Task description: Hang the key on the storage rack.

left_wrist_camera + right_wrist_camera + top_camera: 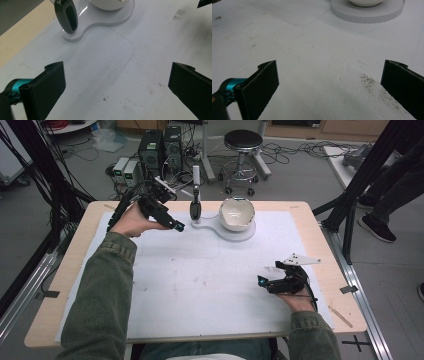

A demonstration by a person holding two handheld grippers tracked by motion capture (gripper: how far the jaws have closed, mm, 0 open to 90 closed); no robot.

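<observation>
Left gripper [172, 224] raised at far left of white-covered surface [200, 285], jaws wide, empty, aimed toward dark grey upright handle [66, 16] standing on white keyhole-shaped base [100, 22]. White bowl [237, 213] seated on same base, just beside handle. Right gripper [265, 282] resting near right, jaws wide, empty. Likely next: straddle handle squarely, close low, avoid knocking bowl.
</observation>
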